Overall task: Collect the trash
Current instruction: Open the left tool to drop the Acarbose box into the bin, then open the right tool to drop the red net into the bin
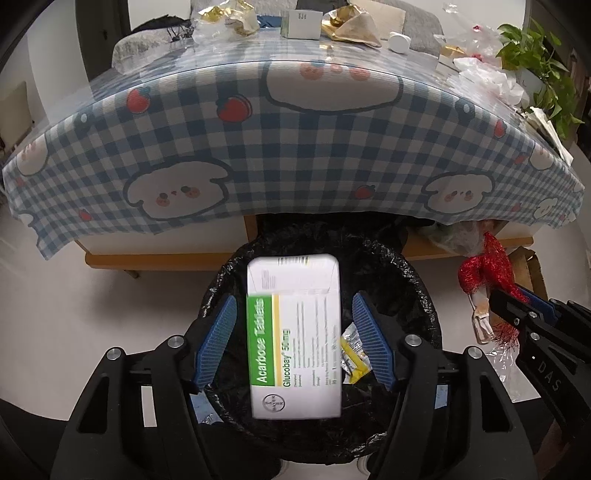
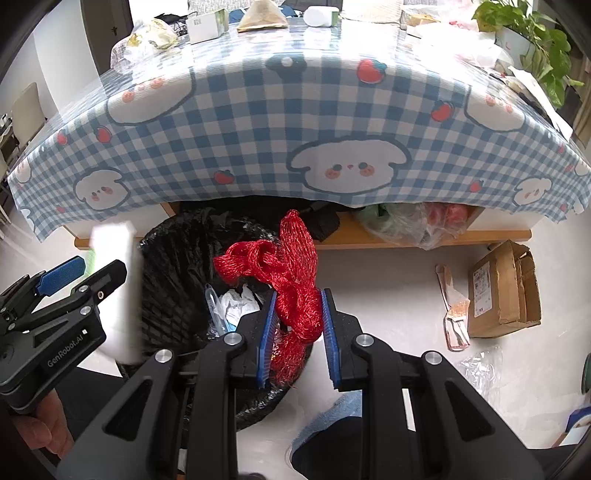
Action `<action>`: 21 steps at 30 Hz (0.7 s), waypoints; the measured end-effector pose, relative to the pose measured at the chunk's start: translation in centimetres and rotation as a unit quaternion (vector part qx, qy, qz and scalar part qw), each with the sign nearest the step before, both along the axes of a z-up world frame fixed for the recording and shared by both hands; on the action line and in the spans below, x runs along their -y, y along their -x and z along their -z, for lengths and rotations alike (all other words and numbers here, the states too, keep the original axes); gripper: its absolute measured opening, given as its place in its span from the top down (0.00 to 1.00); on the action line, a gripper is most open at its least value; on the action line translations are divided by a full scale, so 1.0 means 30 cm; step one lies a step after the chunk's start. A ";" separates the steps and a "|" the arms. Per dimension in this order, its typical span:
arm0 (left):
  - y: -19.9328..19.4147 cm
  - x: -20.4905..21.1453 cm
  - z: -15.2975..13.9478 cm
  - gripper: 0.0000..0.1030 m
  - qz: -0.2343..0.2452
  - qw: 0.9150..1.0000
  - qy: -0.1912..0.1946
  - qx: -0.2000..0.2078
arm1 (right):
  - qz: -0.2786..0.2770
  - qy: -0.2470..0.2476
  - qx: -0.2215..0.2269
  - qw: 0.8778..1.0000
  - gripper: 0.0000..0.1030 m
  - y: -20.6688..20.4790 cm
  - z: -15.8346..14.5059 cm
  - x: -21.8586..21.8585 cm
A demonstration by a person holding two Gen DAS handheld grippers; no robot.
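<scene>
A white and green medicine box (image 1: 293, 332) hangs in the air between the blue pads of my left gripper (image 1: 295, 336), blurred, touching neither pad. The gripper is open above the black-lined trash bin (image 1: 413, 273). The box also shows in the right wrist view (image 2: 118, 291), beside the left gripper (image 2: 74, 280). My right gripper (image 2: 298, 325) is shut on a red mesh net bag (image 2: 291, 273), held over the bin's (image 2: 173, 266) right rim. The net bag (image 1: 484, 269) and right gripper (image 1: 513, 306) show at the right of the left wrist view. Tissue and wrappers (image 2: 236, 302) lie in the bin.
A low table with a blue checked cloth (image 1: 288, 147) stands behind the bin, with wrappers, boxes (image 1: 301, 24) and a plant (image 1: 535, 62) on it. On the floor to the right lie a cardboard box (image 2: 502, 288), a wrapper (image 2: 454, 314) and clear plastic (image 2: 484, 369).
</scene>
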State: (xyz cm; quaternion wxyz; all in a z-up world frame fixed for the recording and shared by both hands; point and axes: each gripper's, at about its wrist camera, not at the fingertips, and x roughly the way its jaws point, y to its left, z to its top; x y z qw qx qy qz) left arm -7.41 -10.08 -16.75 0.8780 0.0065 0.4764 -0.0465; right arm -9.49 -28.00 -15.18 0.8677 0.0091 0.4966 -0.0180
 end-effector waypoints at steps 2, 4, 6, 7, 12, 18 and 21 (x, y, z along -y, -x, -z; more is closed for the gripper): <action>-0.001 -0.024 -0.005 0.29 -0.005 1.000 -0.002 0.003 | -0.004 0.000 0.000 1.000 0.78 -0.004 -0.003 -0.015; -0.001 -0.049 -0.009 0.26 -0.008 1.000 -0.001 0.005 | -0.008 0.000 0.000 1.000 0.78 -0.011 -0.003 -0.035; 0.001 -0.076 -0.014 0.20 -0.013 1.000 -0.003 0.007 | -0.013 0.000 -0.003 1.000 0.78 -0.019 0.001 -0.056; 0.004 -0.088 -0.017 0.18 -0.015 1.000 -0.003 0.010 | -0.015 0.000 -0.004 1.000 0.78 -0.022 0.003 -0.068; 0.013 -0.163 -0.025 0.08 -0.028 0.999 -0.005 0.019 | -0.027 -0.002 -0.007 1.000 0.78 -0.042 0.018 -0.133; 0.015 -0.249 -0.032 0.06 -0.037 0.999 -0.001 0.021 | -0.042 -0.003 -0.012 0.999 0.78 -0.059 0.039 -0.209; 0.015 -0.283 -0.030 0.06 -0.043 0.999 -0.001 0.022 | -0.048 -0.004 -0.012 0.999 0.78 -0.065 0.046 -0.236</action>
